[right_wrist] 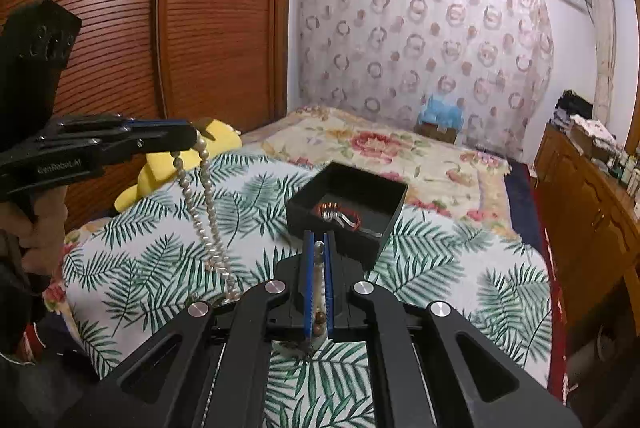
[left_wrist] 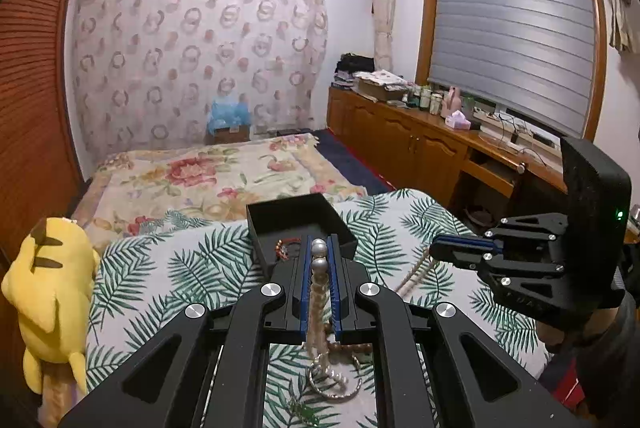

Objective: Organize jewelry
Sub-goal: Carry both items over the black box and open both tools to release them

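Observation:
A long pearl necklace (left_wrist: 318,292) is stretched between both grippers above the leaf-print cloth. My left gripper (left_wrist: 319,242) is shut on one end; in the right wrist view it (right_wrist: 192,138) shows at the left with pearl strands (right_wrist: 208,216) hanging from it. My right gripper (right_wrist: 318,244) is shut on the other part of the strand; in the left wrist view it (left_wrist: 434,248) is at the right. An open black box (right_wrist: 384,212) ahead holds a red bead bracelet (right_wrist: 352,214) and a silver piece. A silver bangle (left_wrist: 334,386) lies under the left gripper.
A yellow plush toy (left_wrist: 48,292) sits at the left edge of the leaf-print cloth (left_wrist: 160,276). A floral bed cover (left_wrist: 208,176) lies beyond. A wooden cabinet (left_wrist: 420,144) with clutter runs along the right. A wooden wardrobe (right_wrist: 140,28) stands at the left.

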Demonstrator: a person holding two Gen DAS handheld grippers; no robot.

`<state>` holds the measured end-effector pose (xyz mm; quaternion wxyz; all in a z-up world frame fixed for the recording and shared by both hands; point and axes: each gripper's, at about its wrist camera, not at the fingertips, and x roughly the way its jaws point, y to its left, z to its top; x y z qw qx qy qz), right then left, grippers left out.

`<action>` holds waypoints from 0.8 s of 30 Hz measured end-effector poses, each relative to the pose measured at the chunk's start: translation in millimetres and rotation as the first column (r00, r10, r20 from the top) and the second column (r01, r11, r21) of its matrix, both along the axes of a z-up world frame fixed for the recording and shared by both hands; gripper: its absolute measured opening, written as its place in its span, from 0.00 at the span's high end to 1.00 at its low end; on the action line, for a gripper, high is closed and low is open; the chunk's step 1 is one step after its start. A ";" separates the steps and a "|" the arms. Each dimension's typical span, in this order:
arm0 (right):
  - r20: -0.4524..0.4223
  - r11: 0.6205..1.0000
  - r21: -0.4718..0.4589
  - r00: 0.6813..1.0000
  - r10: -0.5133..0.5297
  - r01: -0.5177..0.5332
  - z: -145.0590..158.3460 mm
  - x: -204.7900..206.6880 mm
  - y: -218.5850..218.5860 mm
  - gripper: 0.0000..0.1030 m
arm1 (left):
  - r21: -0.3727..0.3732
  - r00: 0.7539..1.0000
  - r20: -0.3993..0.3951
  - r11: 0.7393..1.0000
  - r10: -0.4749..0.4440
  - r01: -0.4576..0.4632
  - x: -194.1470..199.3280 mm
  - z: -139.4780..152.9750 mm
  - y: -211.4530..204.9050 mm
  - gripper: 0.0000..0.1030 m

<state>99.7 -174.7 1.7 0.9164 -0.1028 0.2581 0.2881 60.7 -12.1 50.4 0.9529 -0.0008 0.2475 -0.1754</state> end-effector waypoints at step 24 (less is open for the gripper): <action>0.114 0.999 0.028 0.993 0.030 -0.034 71.5 26.1 0.7 0.95 | -0.018 0.997 0.073 1.000 -0.017 0.018 35.4 43.3 5.9 0.93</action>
